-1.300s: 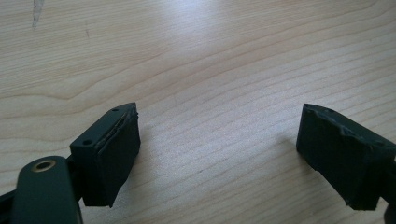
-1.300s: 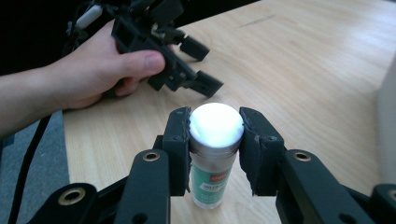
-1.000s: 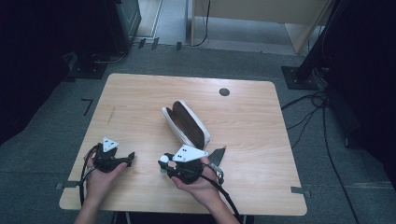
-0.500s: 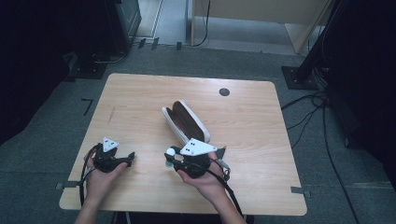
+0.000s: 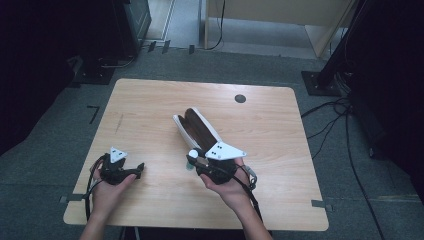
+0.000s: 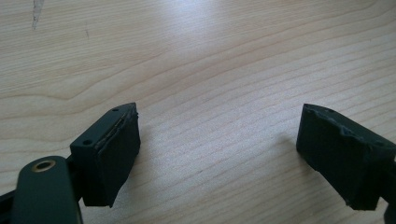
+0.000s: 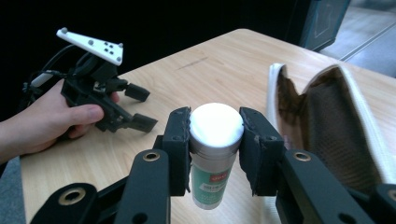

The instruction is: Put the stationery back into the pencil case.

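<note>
- Near the front edge of the wooden table (image 5: 150,107), the right gripper (image 7: 215,154) is clamped on a small tube with a white cap (image 7: 215,144); both pads press its neck just under the cap, and its green-labelled body hangs below the jaws.
- From the high view, the same gripper (image 5: 196,161) sits at the near end of an open pouch (image 5: 197,129), white outside and brown inside, which lies on the table at a slant with its mouth spread.
- Seen along the right gripper's jaws, the pouch's (image 7: 327,121) open mouth stands just beside the tube, to its right; the tube is clear of the opening, not yet inside.
- At the table's left front, the left gripper (image 5: 134,171) rests low in the person's left hand (image 5: 107,187), well apart from the pouch.
- Its jaws stand wide apart over bare wood with nothing between the pads (image 6: 116,149); the hand grips only the tool itself.
- Judging by this, picking up the tube is done, and carrying it over the pouch's mouth, lowering it in and letting go is left.
- Whether the pouch then has to be closed I cannot tell; if so, the free left gripper is the likely helper, and it has not yet come near the pouch.
</note>
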A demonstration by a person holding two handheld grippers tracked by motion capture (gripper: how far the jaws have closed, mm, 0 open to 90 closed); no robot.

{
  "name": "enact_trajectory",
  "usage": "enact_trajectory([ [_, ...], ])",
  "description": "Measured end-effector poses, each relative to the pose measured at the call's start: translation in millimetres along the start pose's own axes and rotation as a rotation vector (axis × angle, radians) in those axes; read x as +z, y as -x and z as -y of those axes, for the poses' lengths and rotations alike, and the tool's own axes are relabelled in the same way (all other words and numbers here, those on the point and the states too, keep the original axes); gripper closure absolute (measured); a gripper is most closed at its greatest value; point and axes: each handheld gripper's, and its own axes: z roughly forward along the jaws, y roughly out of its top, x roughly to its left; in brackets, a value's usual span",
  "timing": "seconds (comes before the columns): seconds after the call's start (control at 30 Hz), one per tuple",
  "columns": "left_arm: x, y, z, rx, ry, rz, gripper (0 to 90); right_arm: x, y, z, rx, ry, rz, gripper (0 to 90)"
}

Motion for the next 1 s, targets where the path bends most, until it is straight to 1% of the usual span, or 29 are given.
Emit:
enact_trajectory([
  [0.13, 0.0, 0.0, 0.0, 0.0, 0.001, 0.0, 13.8, -5.4, 5.2, -4.4, 0.002, 0.02, 0.017, 65.5],
  [0.33, 0.0, 0.0, 0.0, 0.0, 0.001, 0.0, 13.8, -12.9, 12.7, -10.1, 0.003, 0.033, 0.042, 65.4],
  [0.47, 0.1, 0.0, 0.0, 0.0, 0.001, 0.0, 13.8, -16.2, 15.0, -12.1, 0.005, 0.043, 0.049, 65.5],
  [0.6, 0.1, 0.1, 0.0, 0.0, 0.001, 0.0, 13.8, -21.0, 18.6, -14.6, 0.02, 0.057, 0.049, 65.5],
  [0.77, 0.1, 0.1, 0.0, 0.0, 0.001, 0.0, 13.8, -27.3, 22.4, -20.2, 0.019, 0.078, 0.063, 65.5],
  [1.0, 0.1, 0.1, 0.0, 0.0, 0.001, 0.0, 13.8, -32.7, 30.4, -24.3, 0.02, 0.091, 0.096, 65.5],
])
